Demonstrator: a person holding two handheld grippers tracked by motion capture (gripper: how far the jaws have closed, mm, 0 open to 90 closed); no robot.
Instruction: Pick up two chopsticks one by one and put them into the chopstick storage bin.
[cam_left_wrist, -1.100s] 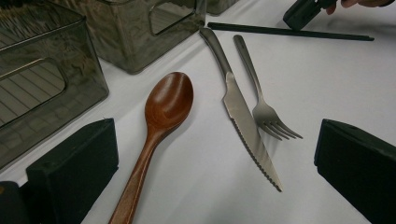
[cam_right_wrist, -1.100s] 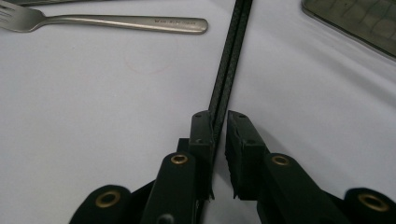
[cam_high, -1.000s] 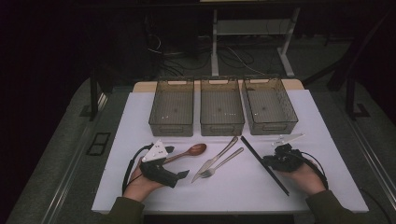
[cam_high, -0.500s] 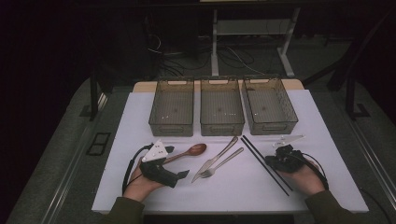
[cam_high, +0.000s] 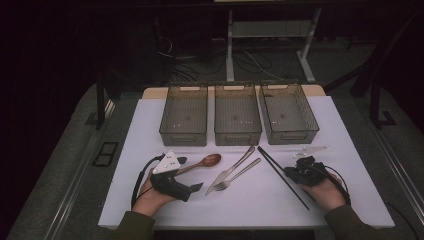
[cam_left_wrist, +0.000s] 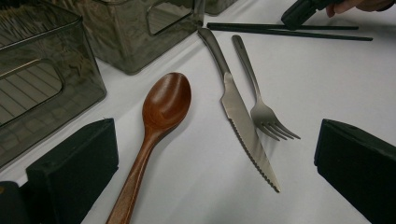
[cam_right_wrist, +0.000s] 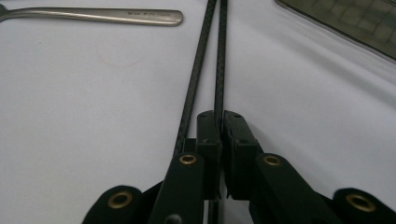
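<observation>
1. Dark room beyond the table; grey floor at the left edge of the high view, a black floor plate (cam_high: 105, 154) set in it.
2. White table top (cam_high: 150, 130) on a wooden board, evenly lit, bare between the things.
3. Along the far edge, three smoky clear bins side by side: left bin (cam_high: 184, 116), middle bin (cam_high: 237, 115), right bin (cam_high: 289, 114).
4. Behind them, white desk legs (cam_high: 230, 45) and a tangle of cables (cam_high: 250, 60) on the floor.
5. At the near left, left gripper (cam_high: 192, 187) resting in the left hand (cam_high: 150, 197), jaws spread wide with nothing gripped; in the left gripper view, the handle of the wooden spoon (cam_left_wrist: 161, 116) lying between them, untouched.
6. Just right of the spoon, a serrated knife (cam_left_wrist: 240, 112) and a fork (cam_left_wrist: 261, 105), close together, both flat on the white top.
7. Further right, a pair of black chopsticks (cam_high: 282, 177) slanting from near the bins toward the person.
8. At the near right, right gripper (cam_right_wrist: 220, 122) in the right hand (cam_high: 325, 192), jaws just closed further and now pinched onto one chopstick; the other stick lying just beside the jaws on the left in the right gripper view.
9. Grey floor and dark frame posts (cam_high: 375, 100) at the far right.
</observation>
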